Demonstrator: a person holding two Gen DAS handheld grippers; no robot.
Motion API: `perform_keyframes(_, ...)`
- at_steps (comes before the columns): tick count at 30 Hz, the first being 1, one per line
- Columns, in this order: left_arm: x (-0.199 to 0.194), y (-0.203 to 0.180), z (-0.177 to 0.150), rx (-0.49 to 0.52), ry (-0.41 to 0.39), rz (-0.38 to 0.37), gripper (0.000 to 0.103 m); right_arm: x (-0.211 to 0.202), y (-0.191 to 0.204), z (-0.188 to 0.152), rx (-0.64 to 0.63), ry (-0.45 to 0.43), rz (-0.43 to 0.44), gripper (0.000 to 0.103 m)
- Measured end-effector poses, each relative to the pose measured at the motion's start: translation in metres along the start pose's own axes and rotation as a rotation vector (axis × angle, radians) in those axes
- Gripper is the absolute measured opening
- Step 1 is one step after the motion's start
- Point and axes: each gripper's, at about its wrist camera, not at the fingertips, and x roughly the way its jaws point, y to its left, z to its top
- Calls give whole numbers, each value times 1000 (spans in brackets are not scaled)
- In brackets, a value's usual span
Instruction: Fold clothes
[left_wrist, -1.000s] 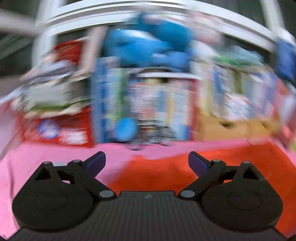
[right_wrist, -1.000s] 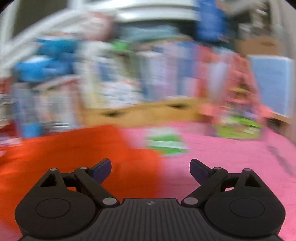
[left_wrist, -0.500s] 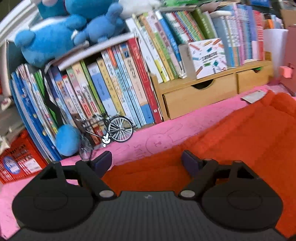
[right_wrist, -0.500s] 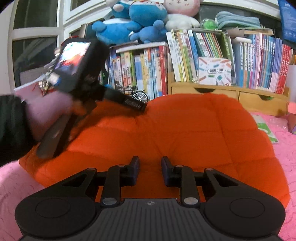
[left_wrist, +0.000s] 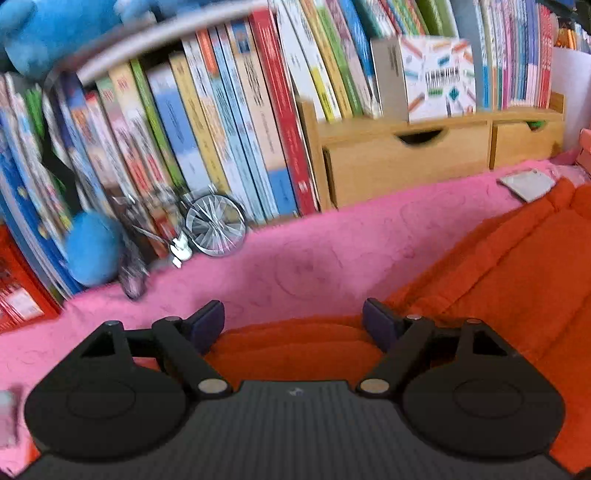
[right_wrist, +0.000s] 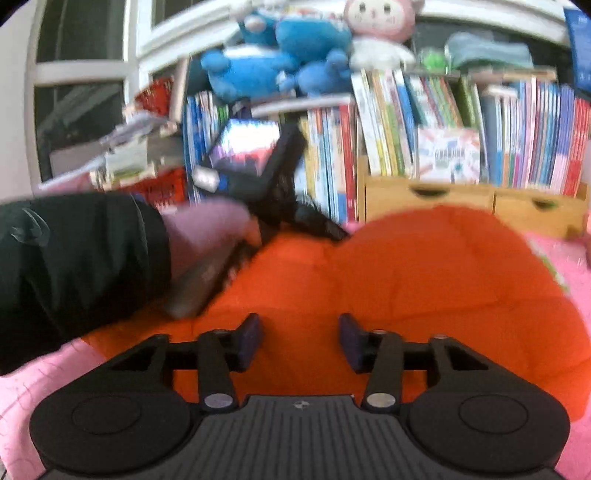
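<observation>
An orange quilted garment (left_wrist: 498, 288) lies puffed up on a pink blanket (left_wrist: 332, 251). My left gripper (left_wrist: 291, 317) is open at the garment's far left edge, with orange folds lying low between its fingers and no pad pressing on them. In the right wrist view the garment (right_wrist: 424, 277) fills the middle. The right gripper (right_wrist: 300, 328) hovers at its near side; its jaws are opening and hold nothing, orange cloth showing behind the gap. A dark sleeve (right_wrist: 74, 258) and a hand carry the left gripper (right_wrist: 328, 229) at the garment's far left.
Books stand in a long row behind the blanket, beside a wooden drawer unit (left_wrist: 406, 158). A small model bicycle (left_wrist: 214, 225) and a blue plush (left_wrist: 92, 251) sit at the books' foot. A paper slip (left_wrist: 524, 182) lies by the garment's far edge. Plush toys (right_wrist: 295, 55) top the shelf.
The right jaws, nearly shut half a second ago, now stand wider apart. Both views swung hard a second ago and have settled. The left gripper has edged closer to the books and the garment's edge.
</observation>
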Motion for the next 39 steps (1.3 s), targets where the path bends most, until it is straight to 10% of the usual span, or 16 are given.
perform_keyframes(6,-104,-5,-33,89,-178,-184,82,2,-2,-13,16,4,-12,43)
perform_keyframes(10,-147,-19,-61,131,-161,-279,74,5,-2,-16,19,12,-17,43)
perform_keyframes(13,-131,-26,-67,101,-56,-279,53,6,-3,-16,24,18,-17,44)
perform_keyframes(29,-6,-19,5,-62,123,-170,52,16,-9,-16,57,76,-13,43)
perform_keyframes(39,-64,7,13,-178,162,-303,34,18,-14,-16,92,82,9,43)
